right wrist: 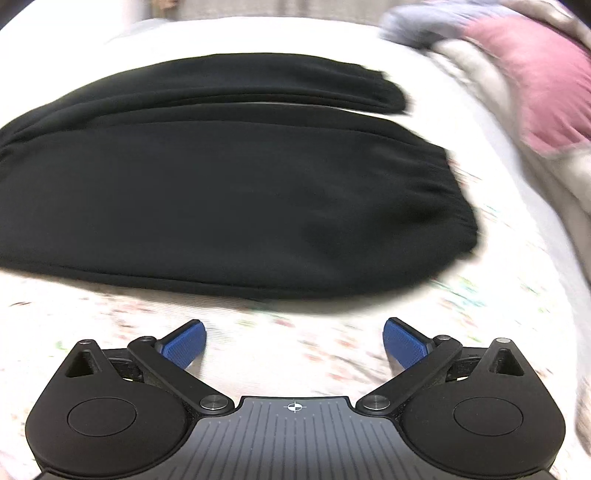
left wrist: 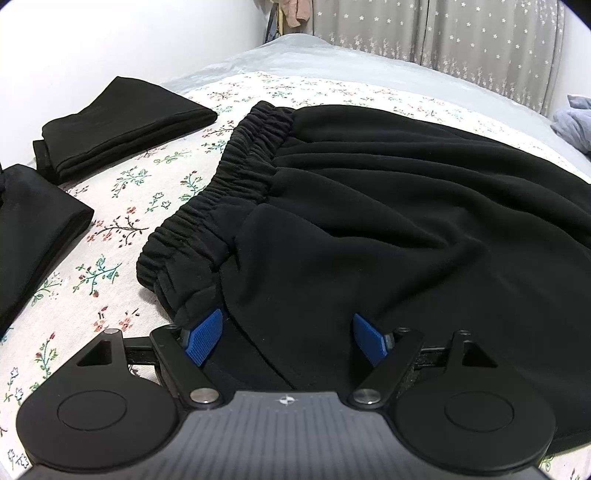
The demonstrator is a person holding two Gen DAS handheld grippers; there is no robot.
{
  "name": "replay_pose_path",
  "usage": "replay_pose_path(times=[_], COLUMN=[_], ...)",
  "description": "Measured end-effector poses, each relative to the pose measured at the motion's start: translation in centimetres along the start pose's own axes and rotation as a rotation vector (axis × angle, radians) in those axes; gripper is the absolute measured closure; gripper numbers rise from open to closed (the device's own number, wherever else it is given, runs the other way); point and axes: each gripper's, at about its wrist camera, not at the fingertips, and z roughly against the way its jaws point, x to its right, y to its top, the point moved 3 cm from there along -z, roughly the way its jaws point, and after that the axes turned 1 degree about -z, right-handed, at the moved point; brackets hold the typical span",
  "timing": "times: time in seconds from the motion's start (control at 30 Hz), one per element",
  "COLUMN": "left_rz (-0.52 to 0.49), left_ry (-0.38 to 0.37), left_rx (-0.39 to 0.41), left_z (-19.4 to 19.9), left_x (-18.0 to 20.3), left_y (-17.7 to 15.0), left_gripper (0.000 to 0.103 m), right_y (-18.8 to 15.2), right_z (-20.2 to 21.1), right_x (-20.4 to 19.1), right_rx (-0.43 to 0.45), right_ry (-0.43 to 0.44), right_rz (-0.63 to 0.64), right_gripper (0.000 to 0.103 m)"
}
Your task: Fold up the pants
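Black pants [left wrist: 388, 206] lie spread on a floral bed sheet [left wrist: 122, 206], their gathered elastic waistband [left wrist: 221, 192] running from the near left up to the middle. My left gripper [left wrist: 287, 339] sits low at the near end of the waistband, jaws wide, with black cloth lying between the blue pads [left wrist: 205, 339]; I see no pinch. In the blurred right wrist view the two pant legs [right wrist: 221, 199] lie side by side, cuffs [right wrist: 454, 206] to the right. My right gripper [right wrist: 294, 343] hangs open over the bare sheet in front of the near leg, holding nothing.
Two folded black garments lie left of the pants, one further back [left wrist: 122, 125] and one at the left edge [left wrist: 33, 229]. A grey blanket [left wrist: 332, 59] and a curtain [left wrist: 443, 29] are behind. Pink and grey bedding [right wrist: 535, 81] is piled beyond the cuffs.
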Motion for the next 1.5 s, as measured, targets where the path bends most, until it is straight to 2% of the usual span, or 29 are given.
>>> replay_pose_path(times=[0.13, 0.2, 0.3, 0.37, 0.43, 0.53, 0.63, 0.67, 0.77, 0.93, 1.07, 1.23, 1.33, 1.5], left_rz=[0.014, 0.077, 0.219, 0.263, 0.276, 0.329, 0.373, 0.378, 0.342, 0.263, 0.201, 0.123, 0.101, 0.07], left_ry=[0.019, -0.014, -0.052, -0.048, -0.042, -0.071, -0.103, -0.124, -0.086, -0.041, -0.042, -0.046, -0.083, -0.09], left_rx=[-0.039, -0.045, 0.024, 0.06, 0.057, 0.041, -0.019, 0.012, 0.073, 0.077, 0.076, 0.068, 0.015, -0.016], left_z=[0.8, 2.2, 5.1, 6.2, 5.9, 3.9, 1.7, 1.7, 1.5, -1.3, -4.7, -8.9, -11.6, -15.0], left_x=[0.3, -0.3, -2.4, -3.4, -3.7, -3.9, -4.0, -4.1, -4.3, -4.4, -4.5, -3.8, -2.6, -1.4], left_y=[0.4, 1.1, 2.7, 3.3, 3.5, 3.4, 4.0, 4.7, 7.3, 11.5, 15.4, 20.2, 21.8, 23.0], left_gripper=[0.014, 0.015, 0.014, 0.011, 0.01, 0.01, 0.011, 0.011, 0.006, 0.004, 0.003, 0.001, 0.001, 0.0], right_y=[-0.8, -1.1, -0.4, 0.6, 1.8, 3.6, 4.9, 5.6, 7.6, 11.4, 15.1, 21.3, 25.3, 30.0], right_z=[1.0, 1.8, 3.1, 3.9, 4.2, 4.3, 3.8, 3.4, 2.0, -0.7, -3.3, -6.9, -10.2, -15.8], right_x=[3.1, 4.2, 5.5, 6.0, 6.2, 5.7, 4.3, 4.0, 3.1, 3.1, 5.7, 9.0, 9.7, 10.4], right_rx=[-0.001, 0.016, 0.068, 0.115, 0.166, 0.211, 0.227, 0.231, 0.239, 0.236, 0.225, 0.246, 0.236, 0.192], right_ry=[-0.053, -0.06, -0.074, -0.069, -0.067, -0.016, 0.028, 0.029, 0.014, 0.029, 0.055, 0.034, 0.047, 0.041], right_rz=[-0.103, -0.141, -0.219, -0.275, -0.338, -0.428, -0.467, -0.471, -0.479, -0.454, -0.514, -0.531, -0.508, -0.492], right_gripper=[0.0, 0.0, 0.0, 0.0, 0.0, 0.0, 0.0, 0.0, 0.0, 0.0, 0.0, 0.001, 0.008, 0.028])
